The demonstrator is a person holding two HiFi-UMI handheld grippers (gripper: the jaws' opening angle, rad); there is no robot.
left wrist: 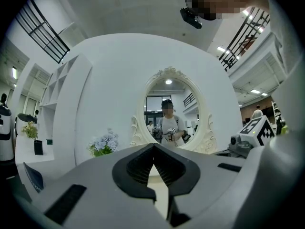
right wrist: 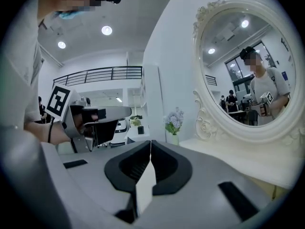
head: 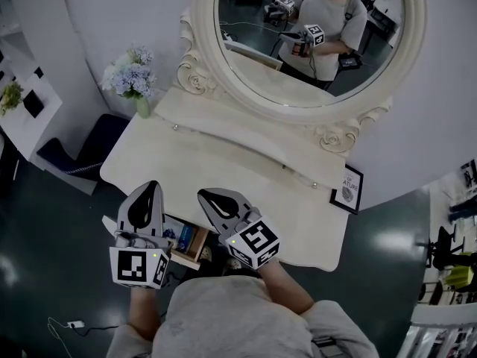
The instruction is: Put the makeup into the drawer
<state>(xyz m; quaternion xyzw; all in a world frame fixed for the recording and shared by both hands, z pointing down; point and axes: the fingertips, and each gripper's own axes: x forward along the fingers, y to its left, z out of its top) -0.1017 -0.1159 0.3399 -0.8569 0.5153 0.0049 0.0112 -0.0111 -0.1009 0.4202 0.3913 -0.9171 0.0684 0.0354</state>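
In the head view the drawer (head: 195, 250) stands pulled out under the front edge of the white dressing table (head: 223, 162). Small makeup items lie in it, one of them blue (head: 185, 238); the grippers hide much of it. My left gripper (head: 149, 192) hovers over the drawer's left part, shut and holding nothing. In its own view the left gripper (left wrist: 153, 147) points level at the mirror. My right gripper (head: 207, 197) is just to its right above the table's front edge. That right gripper (right wrist: 150, 144) is also shut with nothing between its pads.
An oval mirror (head: 313, 95) in a carved white frame rises at the back of the table. A vase of pale blue flowers (head: 133, 77) stands at the back left corner. A small framed picture (head: 347, 189) leans at the right end. A dark chair (head: 82, 151) sits to the left.
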